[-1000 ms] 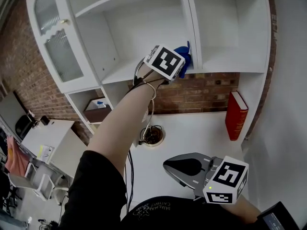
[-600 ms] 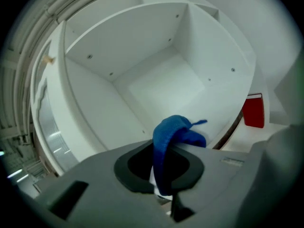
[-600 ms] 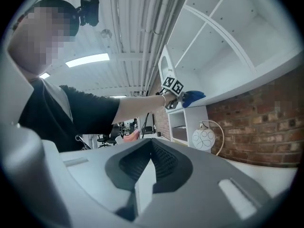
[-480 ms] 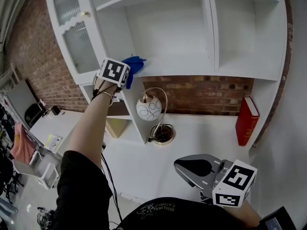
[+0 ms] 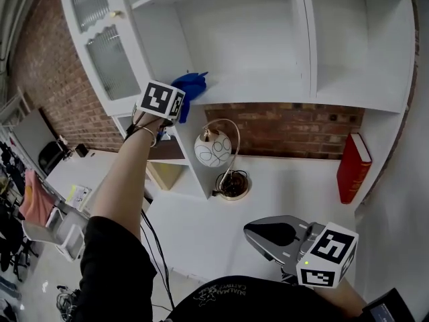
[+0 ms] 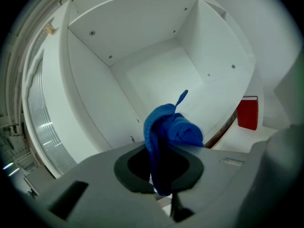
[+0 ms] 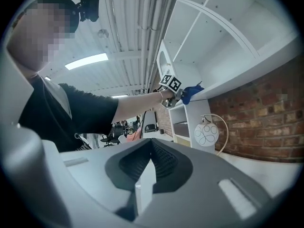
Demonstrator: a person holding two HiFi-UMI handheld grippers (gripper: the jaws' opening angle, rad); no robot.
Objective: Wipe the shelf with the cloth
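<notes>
**Cloth reaches the left end of the shelf**

Your left tongs [image 6: 159, 167] clamp the bunched blue cloth [image 6: 171, 132] at the front left corner of the shelf [image 5: 268, 89]. A second ago it was by the divider, so one pass along this bay looks done. Your right tongs [image 7: 149, 170] hang closed and empty, low over the surface [image 5: 201, 233]. No writing is readable: the cubes carry only square markers, and the red book [image 5: 353, 168] shows no title.

shelf [image 5: 268, 90] bay open (divider [image 5: 305, 39] bounds right)
</notes>
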